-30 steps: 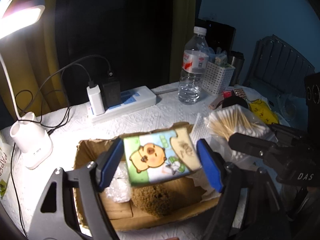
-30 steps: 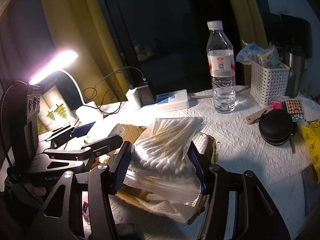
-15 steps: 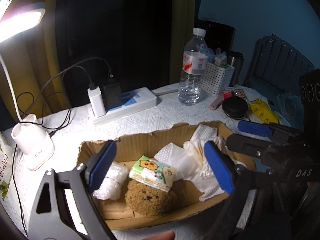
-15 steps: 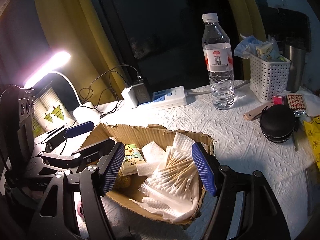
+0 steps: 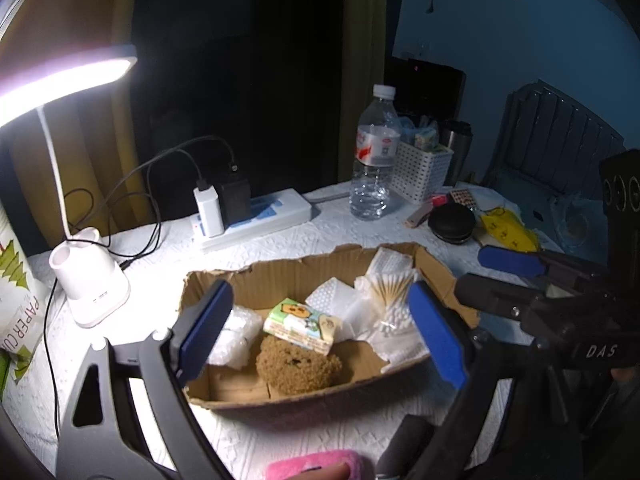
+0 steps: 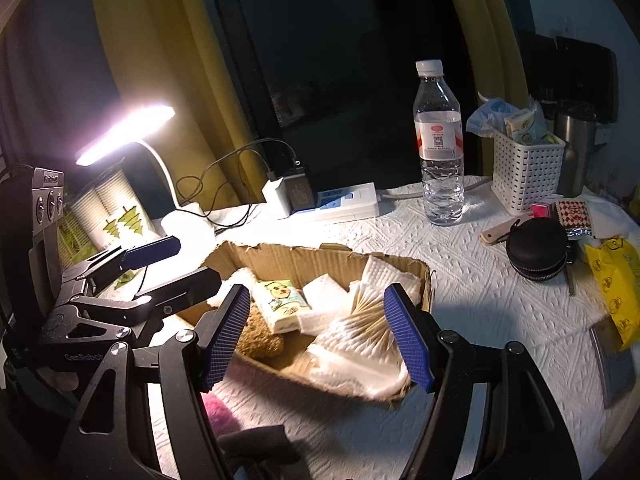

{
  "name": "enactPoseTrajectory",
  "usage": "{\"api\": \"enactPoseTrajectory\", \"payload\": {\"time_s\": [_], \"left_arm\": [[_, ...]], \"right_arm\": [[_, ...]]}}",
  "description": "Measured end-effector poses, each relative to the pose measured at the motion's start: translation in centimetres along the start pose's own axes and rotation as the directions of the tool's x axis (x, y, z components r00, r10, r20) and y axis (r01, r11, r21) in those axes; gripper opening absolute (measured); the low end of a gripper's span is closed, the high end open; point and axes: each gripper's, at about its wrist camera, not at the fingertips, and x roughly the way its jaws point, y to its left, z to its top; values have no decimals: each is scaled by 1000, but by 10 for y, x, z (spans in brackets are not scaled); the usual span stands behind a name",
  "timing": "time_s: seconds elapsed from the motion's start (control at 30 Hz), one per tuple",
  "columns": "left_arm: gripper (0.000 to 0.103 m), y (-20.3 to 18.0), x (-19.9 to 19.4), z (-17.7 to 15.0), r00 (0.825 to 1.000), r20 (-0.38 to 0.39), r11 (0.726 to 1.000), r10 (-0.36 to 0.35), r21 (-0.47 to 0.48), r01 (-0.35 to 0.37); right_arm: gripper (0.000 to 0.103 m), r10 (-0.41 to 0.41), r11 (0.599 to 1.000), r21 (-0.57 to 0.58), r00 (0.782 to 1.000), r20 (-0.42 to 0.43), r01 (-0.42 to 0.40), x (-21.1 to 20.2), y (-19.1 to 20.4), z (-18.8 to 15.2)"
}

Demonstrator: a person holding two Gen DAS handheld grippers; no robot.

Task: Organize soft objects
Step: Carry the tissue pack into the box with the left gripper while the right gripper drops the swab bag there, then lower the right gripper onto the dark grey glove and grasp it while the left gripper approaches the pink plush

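Several soft items sit inside the torn cardboard box (image 5: 304,276) on the white textured table cover (image 5: 320,240). Tissue pack (image 5: 300,324) with a cartoon print lies near the box middle, resting partly on the brown plush toy (image 5: 298,368) at the near wall. Bubble-wrap bundle (image 5: 232,332) is at the box's left end. Bag of cotton swabs (image 6: 360,328) lies at the right end, on white padded sheets (image 6: 324,300), the bag's edge draped over the near right rim. Pink fuzzy item (image 5: 316,468) is on the table just outside the near wall, cut off by the frame edge.

Left gripper (image 5: 320,332) hangs above the box with blue pads spread wide, nothing between them, no contact with the tissue pack below. Right gripper (image 6: 316,340) likewise has its pads wide apart over the swab bag, not pressing it. Each gripper shows in the other's view at the side, fingers parted.

Behind the box: white power strip (image 5: 260,220) with a white and a black charger plugged in, cables trailing left. Lit desk lamp (image 5: 80,276) stands at left, a paper cup sleeve (image 6: 112,216) beside it. Water bottle (image 6: 438,144) is upright behind the box to the right, with a white perforated basket (image 6: 524,172) of packets next to it and a steel tumbler (image 6: 576,148) beyond. Black round zip case (image 6: 536,252) and a yellow bag (image 6: 616,276) lie at far right.
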Motion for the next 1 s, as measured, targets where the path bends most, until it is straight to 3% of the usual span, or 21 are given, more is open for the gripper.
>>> {"api": "enactPoseTrajectory", "payload": {"time_s": [0.4,1.0], "left_arm": [[90,5,-40,-29,1000,19,1000,6,-22,-5],[90,28,-66,-85,1000,-14,996,-10,-89,9]], "right_arm": [[73,-29,999,-19,1000,-8,28,-23,18,-26],[73,-60,998,-42,991,-116,55,-8,52,-77]]}}
